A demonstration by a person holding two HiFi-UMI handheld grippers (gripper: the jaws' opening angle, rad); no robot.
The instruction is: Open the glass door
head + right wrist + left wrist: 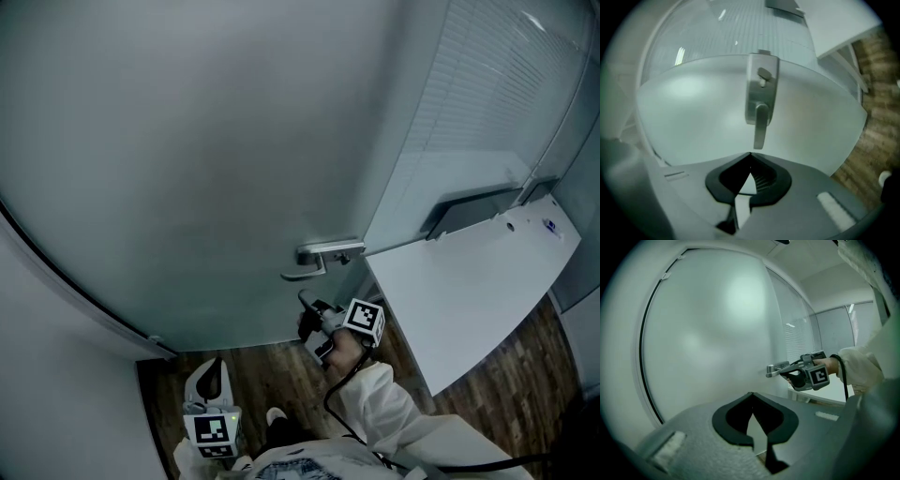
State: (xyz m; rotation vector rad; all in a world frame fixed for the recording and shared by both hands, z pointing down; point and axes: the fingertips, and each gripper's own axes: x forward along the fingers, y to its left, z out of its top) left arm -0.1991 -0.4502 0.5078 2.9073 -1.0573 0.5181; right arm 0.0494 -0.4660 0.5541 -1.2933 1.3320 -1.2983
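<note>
Hanging low at the left, the left claw (210, 382) has its jaws together, empty. The frosted glass door (187, 159) fills the view ahead. Near its lever handle (322, 255), just below, the right claw (312, 323) is likewise closed on nothing.

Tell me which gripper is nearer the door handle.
The right gripper, up close beneath the door handle, jaws together. The left gripper hangs lower, well off to the side.

Dim, cool light (fisheye-warped edges)
</note>
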